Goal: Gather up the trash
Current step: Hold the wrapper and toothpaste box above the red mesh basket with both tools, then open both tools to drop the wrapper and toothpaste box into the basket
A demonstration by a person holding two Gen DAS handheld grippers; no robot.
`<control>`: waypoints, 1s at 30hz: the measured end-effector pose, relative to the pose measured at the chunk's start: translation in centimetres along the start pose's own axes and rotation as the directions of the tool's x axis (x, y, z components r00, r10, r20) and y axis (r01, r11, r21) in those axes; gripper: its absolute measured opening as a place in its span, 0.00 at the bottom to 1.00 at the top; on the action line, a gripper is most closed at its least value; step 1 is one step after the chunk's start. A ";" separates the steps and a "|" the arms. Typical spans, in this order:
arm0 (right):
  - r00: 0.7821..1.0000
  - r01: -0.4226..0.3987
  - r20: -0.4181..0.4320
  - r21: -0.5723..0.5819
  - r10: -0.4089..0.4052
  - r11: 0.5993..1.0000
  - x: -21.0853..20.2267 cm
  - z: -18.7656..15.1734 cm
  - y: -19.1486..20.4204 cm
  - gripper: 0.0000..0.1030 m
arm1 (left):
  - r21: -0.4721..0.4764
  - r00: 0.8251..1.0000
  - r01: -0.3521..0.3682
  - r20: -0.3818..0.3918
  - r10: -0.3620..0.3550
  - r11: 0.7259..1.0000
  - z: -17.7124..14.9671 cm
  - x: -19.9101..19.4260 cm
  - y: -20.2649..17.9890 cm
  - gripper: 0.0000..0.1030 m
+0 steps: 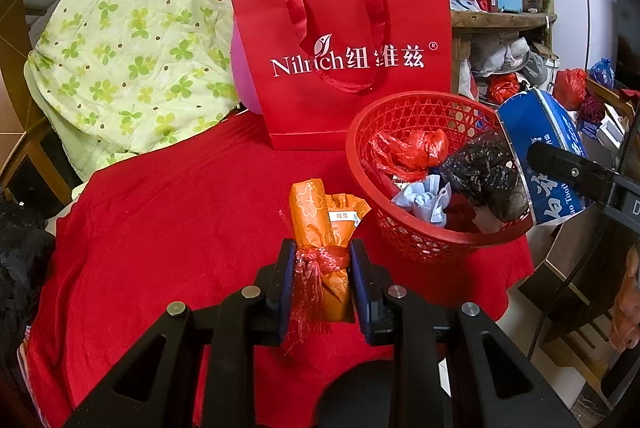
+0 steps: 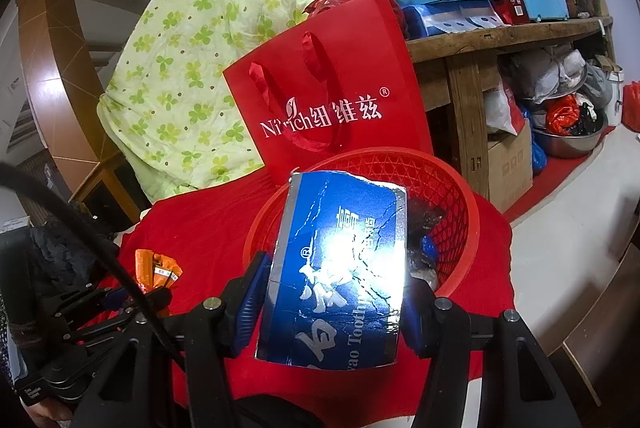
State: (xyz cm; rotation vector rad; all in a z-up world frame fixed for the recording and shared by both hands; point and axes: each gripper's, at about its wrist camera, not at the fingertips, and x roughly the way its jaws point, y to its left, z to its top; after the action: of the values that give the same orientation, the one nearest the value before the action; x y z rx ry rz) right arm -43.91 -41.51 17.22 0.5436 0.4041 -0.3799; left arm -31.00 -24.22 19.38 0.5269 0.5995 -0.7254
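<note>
My left gripper [image 1: 322, 268] is shut on an orange wrapper bundle [image 1: 316, 224] tied with red string, above the red cloth [image 1: 180, 212], just left of the red mesh basket [image 1: 420, 240]. The basket holds a red plastic bag [image 1: 412, 148], a black bag [image 1: 484, 168] and blue paper [image 1: 428, 200]. My right gripper [image 2: 332, 296] is shut on a flattened blue toothpaste box [image 2: 340, 260], held over the basket's [image 2: 460, 220] near rim. The box also shows in the left wrist view [image 1: 540, 148], and the orange bundle in the right wrist view [image 2: 156, 268].
A red paper gift bag [image 1: 352, 56] stands behind the basket. A green-patterned quilt [image 1: 132, 28] lies at the left. A wooden shelf [image 2: 500, 36] with boxes and bags is at the right. The white floor [image 2: 568, 228] lies beyond the cloth's right edge.
</note>
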 end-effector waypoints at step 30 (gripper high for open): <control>1.000 0.022 -0.020 -0.006 -0.022 1.000 3.9 4.3 -2.8 0.59 | 0.013 0.996 0.087 -0.008 -0.087 0.996 4.5 4.6 -2.3 0.28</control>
State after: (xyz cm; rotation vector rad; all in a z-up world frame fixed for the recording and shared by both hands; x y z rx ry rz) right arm -40.63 -47.07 17.65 0.5377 0.4308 -0.3949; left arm -28.50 -30.60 19.00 0.5183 0.6283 -0.8101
